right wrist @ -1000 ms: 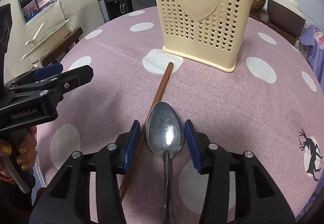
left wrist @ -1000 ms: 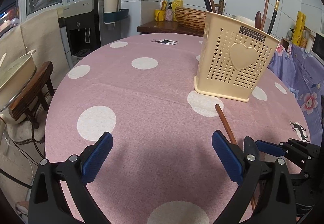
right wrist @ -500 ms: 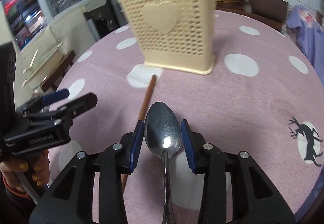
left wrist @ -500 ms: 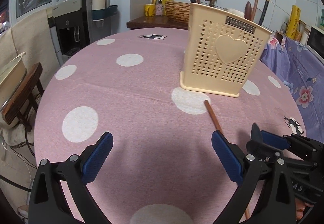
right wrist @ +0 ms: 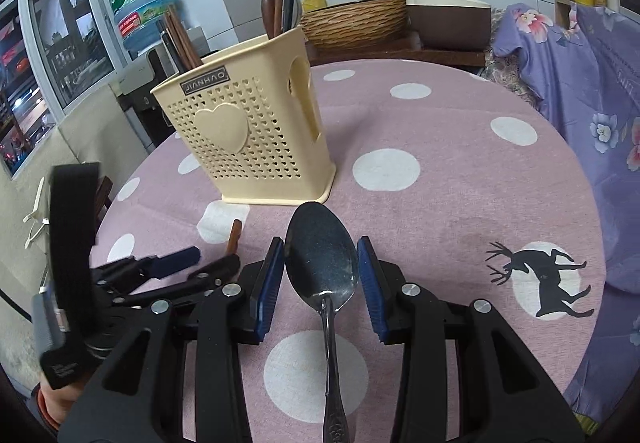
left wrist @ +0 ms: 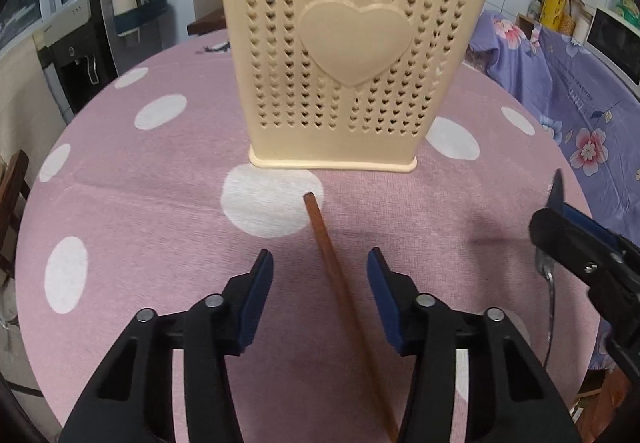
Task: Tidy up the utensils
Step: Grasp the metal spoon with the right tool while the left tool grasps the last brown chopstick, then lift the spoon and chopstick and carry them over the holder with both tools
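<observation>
On the pink dotted worktop [left wrist: 140, 243] the cream utensil holder [left wrist: 340, 75] stands at the far side. Our right gripper [right wrist: 320, 271] grips the metal spoon [right wrist: 322, 255] by its bowl. Our left gripper [left wrist: 320, 299] has just been closing around the wooden chopstick [left wrist: 332, 275] lying near the holder; its jaws do not yet touch it. Next we must finish this grasp and lift.

Both tools match: the left hand-held gripper [left wrist: 319, 267] and right hand-held gripper [right wrist: 321, 259] show black plastic frames, silver screws, blue finger pads [left wrist: 256, 299].
</observation>
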A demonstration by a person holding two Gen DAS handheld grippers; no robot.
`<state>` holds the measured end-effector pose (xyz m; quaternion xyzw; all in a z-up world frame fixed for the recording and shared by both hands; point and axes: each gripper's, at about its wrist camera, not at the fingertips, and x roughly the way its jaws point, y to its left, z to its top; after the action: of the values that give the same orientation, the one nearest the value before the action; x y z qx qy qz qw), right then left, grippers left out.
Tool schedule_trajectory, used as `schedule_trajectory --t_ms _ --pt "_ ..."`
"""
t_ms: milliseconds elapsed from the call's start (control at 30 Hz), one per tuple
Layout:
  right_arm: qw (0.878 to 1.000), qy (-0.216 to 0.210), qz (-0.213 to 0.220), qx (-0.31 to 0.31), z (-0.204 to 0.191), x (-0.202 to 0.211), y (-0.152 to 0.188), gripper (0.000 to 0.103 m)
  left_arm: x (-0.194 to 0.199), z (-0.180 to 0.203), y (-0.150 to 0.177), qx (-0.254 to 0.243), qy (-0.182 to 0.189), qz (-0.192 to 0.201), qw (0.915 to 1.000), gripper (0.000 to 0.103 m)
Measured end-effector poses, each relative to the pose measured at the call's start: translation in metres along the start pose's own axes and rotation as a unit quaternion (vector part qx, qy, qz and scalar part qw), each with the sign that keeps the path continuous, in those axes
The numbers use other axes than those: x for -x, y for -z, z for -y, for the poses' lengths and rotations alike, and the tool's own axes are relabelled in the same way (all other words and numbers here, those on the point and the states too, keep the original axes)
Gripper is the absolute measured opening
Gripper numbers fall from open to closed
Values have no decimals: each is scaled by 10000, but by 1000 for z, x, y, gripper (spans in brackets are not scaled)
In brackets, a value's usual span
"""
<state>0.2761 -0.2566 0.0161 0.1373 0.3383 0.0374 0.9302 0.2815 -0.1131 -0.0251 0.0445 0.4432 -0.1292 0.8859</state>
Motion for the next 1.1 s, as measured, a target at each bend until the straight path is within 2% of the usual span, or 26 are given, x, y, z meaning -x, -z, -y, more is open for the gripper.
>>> schedule_trajectory --t_ms 200,433,700,1100 --pt "10000 -28 33 -75 3 2 0 38 -7 3 -4 -52 -173 -15 9998 36" --pt "9999 -8 49 -91 3 3 -1 38 -13 8 -12 -151 -347 -10 9993 12" --pt "9998 -28 192 -51 -1 7 -3 38 -6 0 -13 152 -192 106 9996 8" --pt "9991 -44 406 72 -11 29 -17 38 57 -17 -31 475 41 1024 9936 8"
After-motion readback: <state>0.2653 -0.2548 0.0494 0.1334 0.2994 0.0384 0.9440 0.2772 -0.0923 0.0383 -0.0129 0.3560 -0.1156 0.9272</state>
